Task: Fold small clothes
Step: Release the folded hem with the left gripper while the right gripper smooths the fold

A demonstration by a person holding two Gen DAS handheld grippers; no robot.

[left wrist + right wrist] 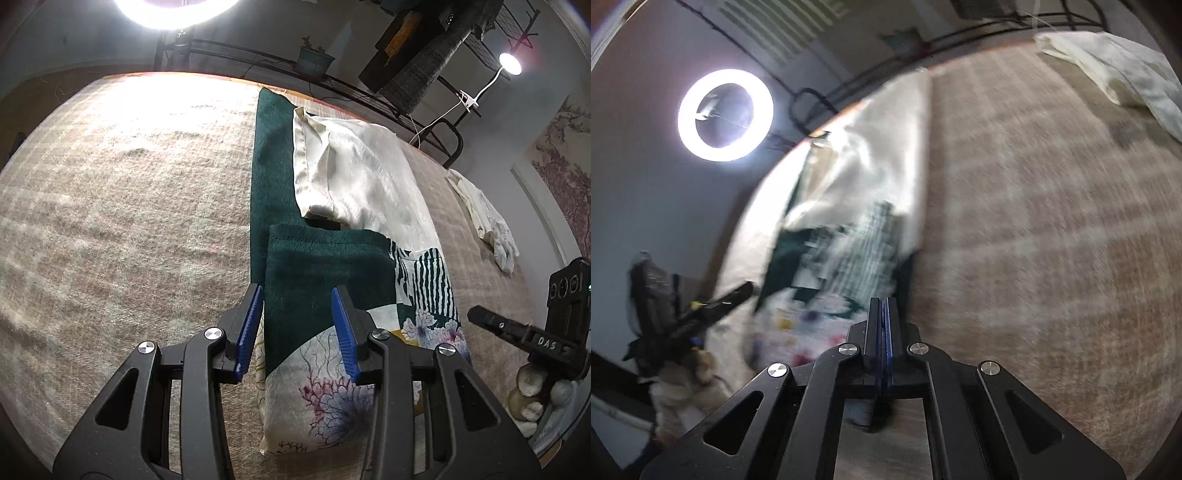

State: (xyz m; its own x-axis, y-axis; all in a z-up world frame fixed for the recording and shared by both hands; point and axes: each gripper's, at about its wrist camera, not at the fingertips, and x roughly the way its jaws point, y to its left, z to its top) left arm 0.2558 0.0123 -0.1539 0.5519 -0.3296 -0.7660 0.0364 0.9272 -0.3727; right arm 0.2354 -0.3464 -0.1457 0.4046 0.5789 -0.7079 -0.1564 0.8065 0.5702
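Note:
A green, white and flower-printed garment (332,295) lies partly folded on the beige woven cover (129,221). Its cream part (351,173) lies at the far end. My left gripper (297,328) is open, with its blue pads just above the garment's near green fold. My right gripper (884,321) is shut, with nothing visible between its pads, beside the garment's right edge (849,258); this view is blurred by motion. The right gripper also shows at the right edge of the left wrist view (476,314).
A crumpled cream cloth (484,218) lies on the cover to the right of the garment; it also shows in the right wrist view (1119,66). A ring light (726,114), a metal rack (369,92) and a clip lamp (509,62) stand beyond the far edge.

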